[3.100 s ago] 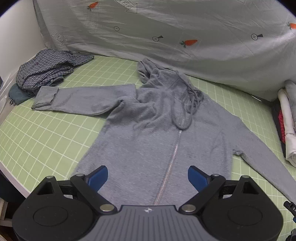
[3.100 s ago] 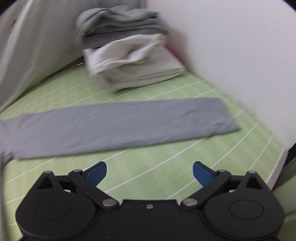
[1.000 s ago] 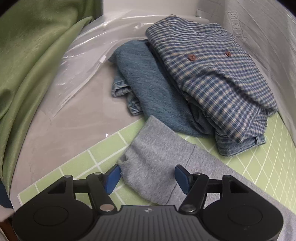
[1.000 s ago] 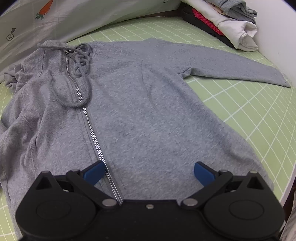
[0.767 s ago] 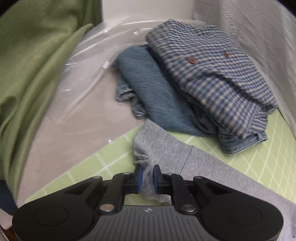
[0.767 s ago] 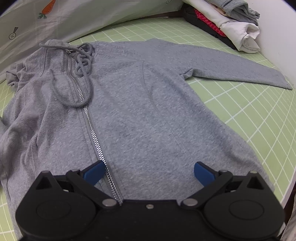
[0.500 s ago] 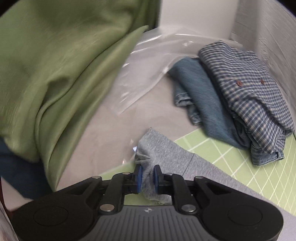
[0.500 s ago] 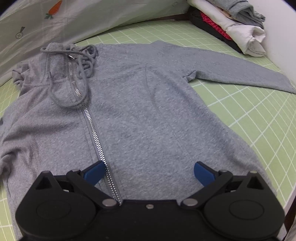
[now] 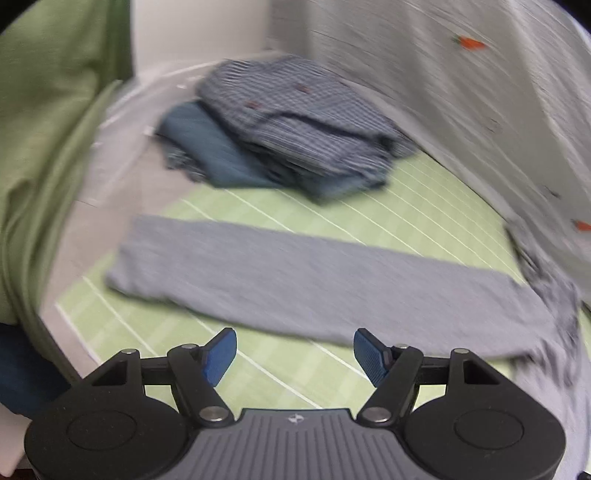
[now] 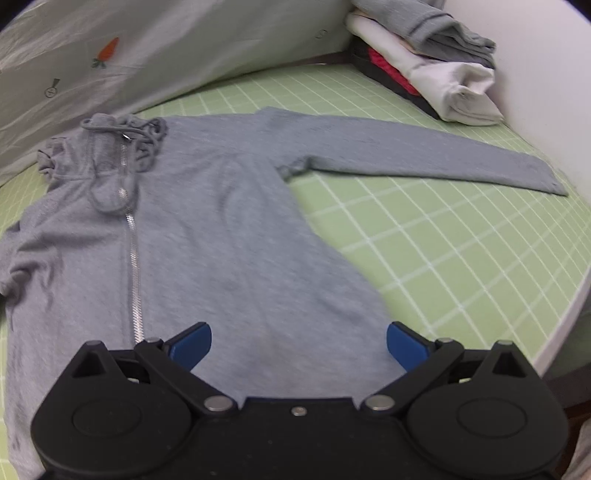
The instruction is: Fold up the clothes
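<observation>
Grey hoodie (image 10: pixel 229 229) lies spread face up on the green mat (image 10: pixel 461 266), zip closed, both sleeves stretched out flat to the sides. We find nothing folded on it. Left sleeve (image 9: pixel 295 280) lies just ahead of our left gripper (image 9: pixel 291 350), jaws wide apart and empty. Right gripper (image 10: pixel 299 341) hovers over the hem, likewise agape, holding nothing. We judge any sleeve fold needs a grip at the cuff (image 9: pixel 129 254), carried across the chest without dragging the body.

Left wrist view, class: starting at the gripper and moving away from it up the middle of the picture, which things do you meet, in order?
left gripper → green grid mat → grey hoodie sleeve → pile of blue and checked clothes → white wall
</observation>
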Demonstrator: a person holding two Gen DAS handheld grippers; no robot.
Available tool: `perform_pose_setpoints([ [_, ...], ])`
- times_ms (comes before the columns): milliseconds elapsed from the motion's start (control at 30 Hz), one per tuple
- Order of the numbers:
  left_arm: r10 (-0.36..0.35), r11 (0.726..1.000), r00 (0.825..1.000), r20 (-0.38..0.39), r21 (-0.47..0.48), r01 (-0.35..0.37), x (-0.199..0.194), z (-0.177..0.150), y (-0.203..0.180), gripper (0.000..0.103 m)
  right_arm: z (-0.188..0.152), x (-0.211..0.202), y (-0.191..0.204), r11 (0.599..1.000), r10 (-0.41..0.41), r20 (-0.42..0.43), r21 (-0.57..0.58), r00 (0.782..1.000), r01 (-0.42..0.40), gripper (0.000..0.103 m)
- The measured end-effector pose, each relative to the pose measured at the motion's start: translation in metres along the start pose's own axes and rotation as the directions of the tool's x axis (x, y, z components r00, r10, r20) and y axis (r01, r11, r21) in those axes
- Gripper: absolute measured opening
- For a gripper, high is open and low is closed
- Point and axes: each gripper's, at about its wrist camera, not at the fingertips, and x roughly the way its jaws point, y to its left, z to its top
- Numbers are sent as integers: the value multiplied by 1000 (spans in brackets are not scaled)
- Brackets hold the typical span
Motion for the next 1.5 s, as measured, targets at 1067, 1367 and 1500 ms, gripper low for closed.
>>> perform_pose_setpoints([
  [1067, -48, 965, 999, 9, 259, 44, 1, -28, -254, 93, 86, 19, -49, 942, 254, 62, -243, 965, -232, 100],
  [1367, 26, 979, 998, -65, 202, -12, 101, 27, -298, 94, 197, 98, 38, 903, 293, 98, -356, 951, -242, 100],
  [1500, 86, 989, 991, -107, 133, -72, 148, 55, -311, 94, 248, 138, 89, 878, 335, 65, -384, 940, -286, 100],
])
